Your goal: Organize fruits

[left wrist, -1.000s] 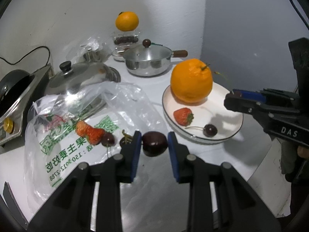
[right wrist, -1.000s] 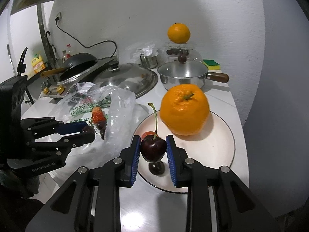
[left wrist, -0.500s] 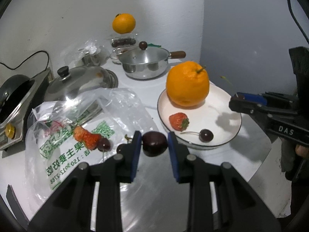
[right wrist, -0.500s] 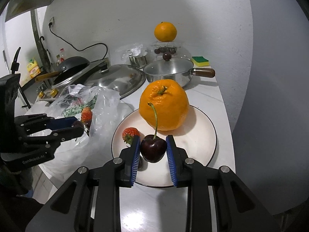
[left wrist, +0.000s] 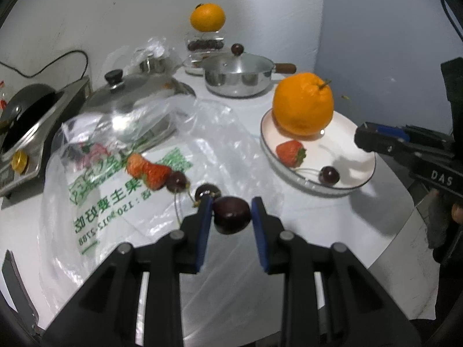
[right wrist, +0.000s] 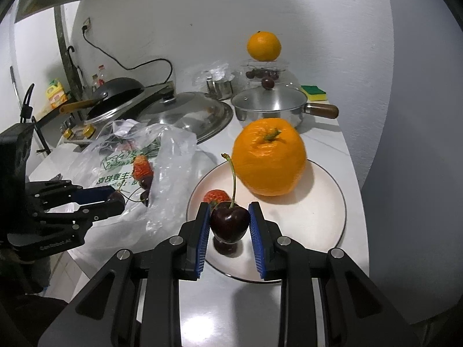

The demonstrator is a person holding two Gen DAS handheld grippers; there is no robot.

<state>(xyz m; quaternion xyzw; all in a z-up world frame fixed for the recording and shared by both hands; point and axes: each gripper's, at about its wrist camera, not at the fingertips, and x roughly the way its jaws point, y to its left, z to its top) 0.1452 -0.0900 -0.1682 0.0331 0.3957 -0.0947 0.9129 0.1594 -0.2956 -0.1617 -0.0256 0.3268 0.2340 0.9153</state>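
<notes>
Above plate, right gripper downtilted.

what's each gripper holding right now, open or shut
left gripper: shut on a dark cherry, above the plastic bag.
right gripper: shut on a stemmed cherry, over the plate.

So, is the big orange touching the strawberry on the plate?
Apart. The left wrist view shows bare plate between the orange and the strawberry.
</notes>
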